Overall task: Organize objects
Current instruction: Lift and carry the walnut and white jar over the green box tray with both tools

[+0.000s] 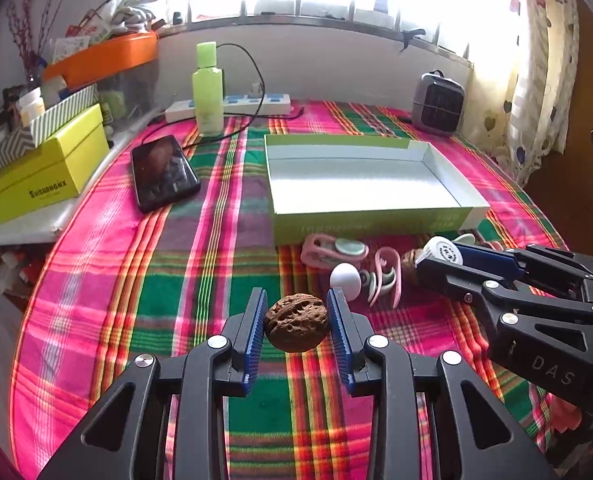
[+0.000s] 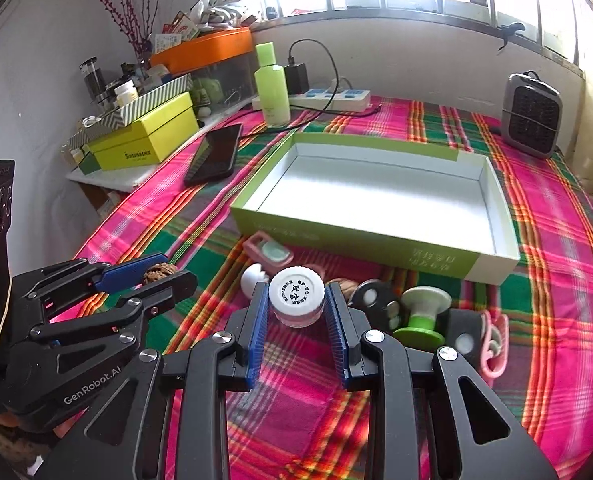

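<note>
Left gripper (image 1: 296, 320) is clamping a brown walnut (image 1: 295, 323) between its blue pads, the nut sitting clear of the plaid cloth (image 1: 200, 280) on the near side of the open green tray (image 1: 370, 222). Right gripper (image 2: 295, 312) is pinching a small white-capped jar (image 2: 296, 296) by its sides, cap facing up, also just in front of the tray's near wall. Both tools are pointing toward the tray, whose white floor is lying bare. Lying against the tray's near wall are the remaining loose items: a pink clip (image 2: 270, 250), a white ball (image 1: 345, 280), a second walnut (image 2: 342, 286) partly hidden behind the jar, a black holed piece (image 2: 376, 304), a green-and-white spool (image 2: 422, 316), a black cube (image 2: 464, 340) and another pink clip (image 2: 494, 344). Beyond the tray's left side a black phone (image 1: 163, 172) is resting on the cloth, and behind the tray's far wall a green bottle (image 1: 207, 88) is standing upright beside a white power strip (image 1: 232, 106). Off the tray's far right corner a small grey heater (image 2: 532, 114) is standing.
</note>
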